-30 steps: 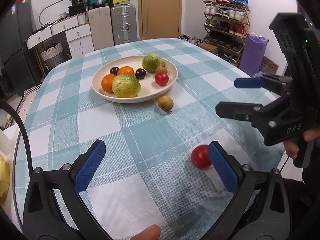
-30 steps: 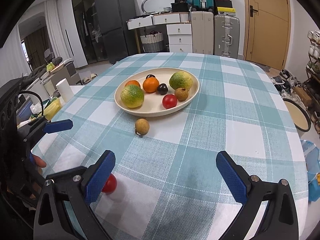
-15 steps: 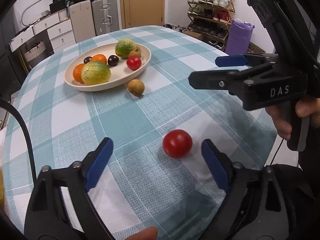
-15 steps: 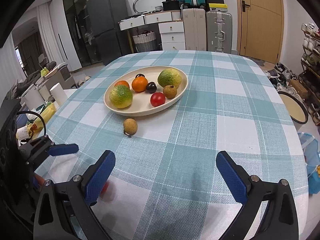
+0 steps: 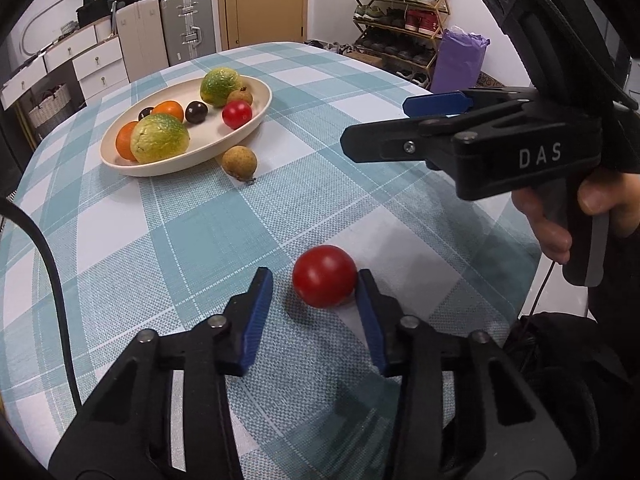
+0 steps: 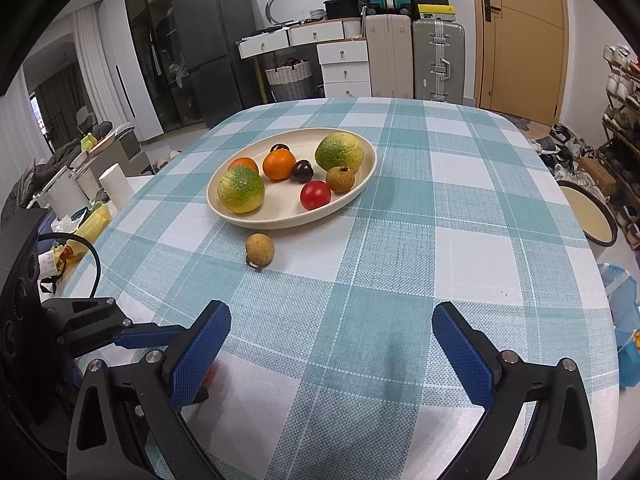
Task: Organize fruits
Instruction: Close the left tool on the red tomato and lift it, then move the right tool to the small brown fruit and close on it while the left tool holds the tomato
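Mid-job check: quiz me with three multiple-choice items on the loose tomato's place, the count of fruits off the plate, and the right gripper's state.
1. Where is the loose red tomato?
A. On the plate
B. Between the left gripper's fingers on the tablecloth
C. In the right gripper

2. How many fruits lie off the plate?
A. Two
B. Four
C. None

3. The right gripper is:
A. Shut on an orange
B. Shut on nothing
C. Open, holding nothing

Answers:
1 B: the left wrist view shows it on the cloth between the blue pads.
2 A: only that tomato and the brown longan beside the plate lie on the cloth.
3 C: its fingers stand wide apart over bare cloth.
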`<state>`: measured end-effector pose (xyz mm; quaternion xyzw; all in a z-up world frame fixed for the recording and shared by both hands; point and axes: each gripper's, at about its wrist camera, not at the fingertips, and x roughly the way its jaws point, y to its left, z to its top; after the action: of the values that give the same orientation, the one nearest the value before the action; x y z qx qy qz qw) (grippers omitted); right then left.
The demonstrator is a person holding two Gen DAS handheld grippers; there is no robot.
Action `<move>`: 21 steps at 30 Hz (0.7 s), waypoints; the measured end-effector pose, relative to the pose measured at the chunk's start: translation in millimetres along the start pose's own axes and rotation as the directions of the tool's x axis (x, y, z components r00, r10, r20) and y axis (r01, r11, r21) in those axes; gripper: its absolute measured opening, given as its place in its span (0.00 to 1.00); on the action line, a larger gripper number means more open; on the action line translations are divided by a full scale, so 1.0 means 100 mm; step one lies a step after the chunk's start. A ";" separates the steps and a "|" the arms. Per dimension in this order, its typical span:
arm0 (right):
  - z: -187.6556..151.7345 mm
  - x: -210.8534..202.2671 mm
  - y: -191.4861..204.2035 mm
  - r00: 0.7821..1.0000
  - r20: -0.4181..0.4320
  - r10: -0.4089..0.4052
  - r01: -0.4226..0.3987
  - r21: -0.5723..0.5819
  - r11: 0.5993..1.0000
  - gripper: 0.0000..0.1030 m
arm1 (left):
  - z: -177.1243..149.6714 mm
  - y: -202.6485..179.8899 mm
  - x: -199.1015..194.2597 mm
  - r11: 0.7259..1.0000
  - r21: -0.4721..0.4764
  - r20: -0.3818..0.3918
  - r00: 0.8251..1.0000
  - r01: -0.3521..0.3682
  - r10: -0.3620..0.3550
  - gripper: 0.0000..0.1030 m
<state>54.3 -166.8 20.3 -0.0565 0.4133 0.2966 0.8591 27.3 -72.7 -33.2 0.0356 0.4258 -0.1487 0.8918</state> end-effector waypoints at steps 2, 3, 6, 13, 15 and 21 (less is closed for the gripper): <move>0.00 0.00 0.00 1.000 0.000 0.000 0.000 0.002 1.000 1.00 | 0.00 0.00 0.00 1.000 -0.001 0.003 1.000 0.006 -0.006 0.28; 0.00 0.01 0.00 1.000 -0.002 -0.002 0.002 0.005 1.000 1.00 | 0.00 0.01 -0.01 1.000 -0.001 0.005 1.000 0.009 -0.009 0.28; -0.01 0.01 -0.02 1.000 -0.004 -0.004 0.004 0.009 1.000 1.00 | 0.00 0.02 -0.02 1.000 -0.007 0.013 1.000 0.020 -0.019 0.27; -0.01 0.00 -0.04 1.000 -0.003 -0.005 0.005 0.012 1.000 1.00 | 0.03 0.11 -0.12 0.999 -0.035 0.056 0.998 0.008 -0.006 0.27; -0.01 0.01 -0.04 1.000 -0.004 -0.007 0.007 0.013 1.000 1.00 | 0.04 0.16 -0.15 0.999 -0.049 0.071 0.997 -0.003 0.007 0.27; -0.02 0.04 -0.04 1.000 -0.012 -0.008 0.008 0.011 1.000 1.00 | 0.06 0.35 -0.24 0.994 -0.098 0.107 0.992 -0.052 0.062 0.27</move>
<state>57.2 -168.8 15.3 -0.0550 0.4199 0.2903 0.8581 27.9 -34.6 -12.7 -0.0031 0.3816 -0.1043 0.9184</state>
